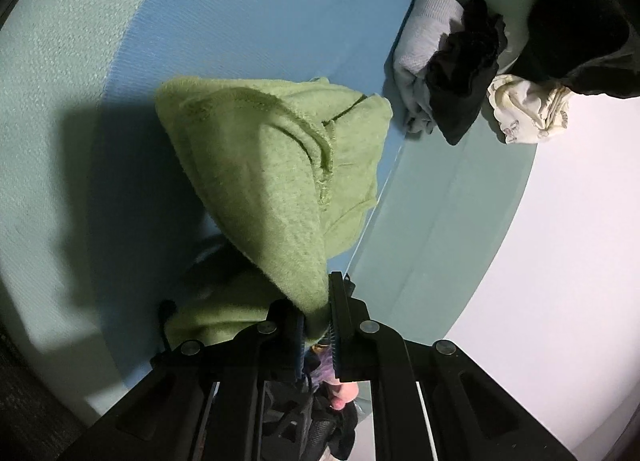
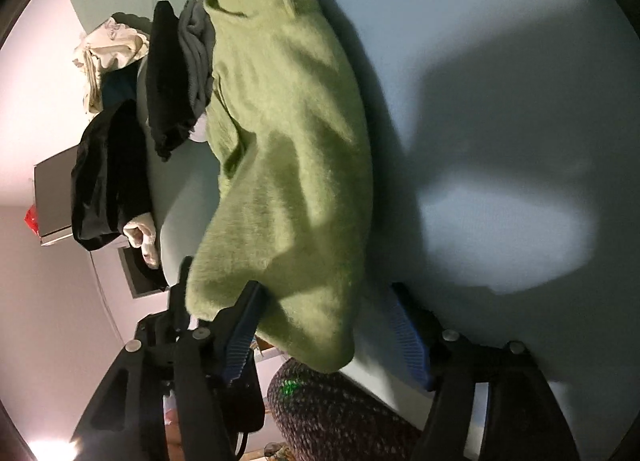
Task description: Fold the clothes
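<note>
The left claw (image 1: 318, 325) is clenched on a corner of the green sweater (image 1: 280, 165) lifted beside the clothes pile (image 1: 452, 73), the right claw (image 2: 324, 325) seemingly released around its hem, so spreading comes next.

The right tongs (image 2: 324, 325) stand wide open, their blue-padded fingers (image 2: 240, 341) spread to either side of a fuzzy green sweater (image 2: 288, 149) whose lower edge droops between them over the edge of the pale blue-green bed (image 2: 500, 81). Beyond the sweater lie a grey garment (image 2: 196, 49), a black garment (image 2: 166, 77), a cream cloth (image 2: 108, 49) and another black piece (image 2: 106, 177), heaped close together.
</note>
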Demonstrator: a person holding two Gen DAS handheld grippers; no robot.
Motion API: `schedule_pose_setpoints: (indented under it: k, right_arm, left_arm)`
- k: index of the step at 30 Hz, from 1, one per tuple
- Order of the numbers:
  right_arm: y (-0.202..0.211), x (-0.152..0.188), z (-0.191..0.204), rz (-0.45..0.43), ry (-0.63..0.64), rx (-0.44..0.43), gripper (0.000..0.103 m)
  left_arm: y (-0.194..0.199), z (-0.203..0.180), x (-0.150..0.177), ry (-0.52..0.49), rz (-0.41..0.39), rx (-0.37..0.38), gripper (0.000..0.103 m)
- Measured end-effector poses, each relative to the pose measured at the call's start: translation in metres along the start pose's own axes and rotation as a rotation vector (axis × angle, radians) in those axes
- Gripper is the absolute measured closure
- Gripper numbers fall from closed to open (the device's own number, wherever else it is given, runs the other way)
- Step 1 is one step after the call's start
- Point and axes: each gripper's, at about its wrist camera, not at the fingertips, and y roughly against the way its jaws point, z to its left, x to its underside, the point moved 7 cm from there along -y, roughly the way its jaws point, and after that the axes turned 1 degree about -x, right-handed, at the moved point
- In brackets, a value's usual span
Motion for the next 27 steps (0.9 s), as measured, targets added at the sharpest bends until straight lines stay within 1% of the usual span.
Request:
schedule_pose_setpoints:
  k: [1,2,3,4,5,6,7,9,11,15,17,18,19,21,22,24,25,26,27]
  right_arm:
    - [-0.002,-0.001,0.002,-0.004,-0.005,-0.010,0.036]
    - [-0.003,-0.003,0.003,-0.005,-0.012,-0.016,0.047]
    - [-0.004,-0.004,0.002,0.001,-0.020,-0.007,0.059]
    - [-0.005,-0.005,0.001,0.006,-0.025,0.005,0.083]
    - [-0.003,-0.006,0.002,0.005,-0.015,0.023,0.090]
    - [0.002,-0.005,0.009,-0.002,0.015,0.036,0.091]
    - [0.009,-0.004,0.018,-0.016,0.048,0.039,0.092]
    - [0.033,-0.005,0.049,-0.068,0.114,0.015,0.093]
    - [0.060,-0.006,0.089,-0.127,0.175,-0.032,0.093]
    - [0.118,0.008,0.186,-0.235,0.376,-0.115,0.093]
    - [0.146,0.027,0.232,-0.266,0.474,-0.204,0.093]
    - [0.156,0.036,0.252,-0.283,0.522,-0.228,0.093]
    - [0.163,0.043,0.264,-0.299,0.559,-0.228,0.093]
    - [0.172,0.054,0.284,-0.329,0.637,-0.190,0.093]
    - [0.173,0.057,0.290,-0.335,0.663,-0.172,0.093]
    - [0.172,0.062,0.298,-0.320,0.685,-0.158,0.093]
    - [0.172,0.064,0.301,-0.306,0.688,-0.159,0.093]
    - [0.173,0.066,0.302,-0.295,0.693,-0.161,0.093]
    - [0.175,0.068,0.302,-0.288,0.700,-0.160,0.093]
  left_arm:
    - [0.001,-0.001,-0.001,-0.005,-0.005,-0.003,0.093]
    - [0.003,-0.001,-0.002,-0.013,-0.012,-0.011,0.093]
    - [0.004,-0.001,-0.003,-0.022,-0.019,-0.019,0.093]
    - [0.007,-0.001,-0.005,-0.038,-0.033,-0.039,0.093]
    - [0.013,0.000,-0.005,-0.069,-0.050,-0.065,0.093]
    - [0.020,0.000,-0.005,-0.101,-0.066,-0.089,0.093]
    - [0.026,-0.010,-0.002,-0.154,-0.076,-0.097,0.093]
    - [0.039,-0.030,0.005,-0.261,-0.097,-0.112,0.098]
    - [0.056,-0.069,0.023,-0.388,-0.094,-0.069,0.100]
    - [0.102,-0.174,0.084,-0.662,-0.058,0.106,0.101]
    - [0.121,-0.200,0.106,-0.760,-0.066,0.116,0.101]
    - [0.130,-0.212,0.117,-0.808,-0.070,0.120,0.101]
    - [0.130,-0.214,0.122,-0.836,-0.084,0.095,0.101]
    - [0.125,-0.212,0.128,-0.900,-0.113,0.047,0.100]
    - [0.120,-0.208,0.128,-0.936,-0.128,0.023,0.097]
    - [0.110,-0.200,0.129,-1.007,-0.157,-0.024,0.078]
    - [0.116,-0.189,0.135,-1.048,-0.145,-0.033,0.055]
    - [0.121,-0.179,0.142,-1.089,-0.133,-0.041,0.038]
    - [0.122,-0.172,0.149,-1.123,-0.124,-0.038,0.036]
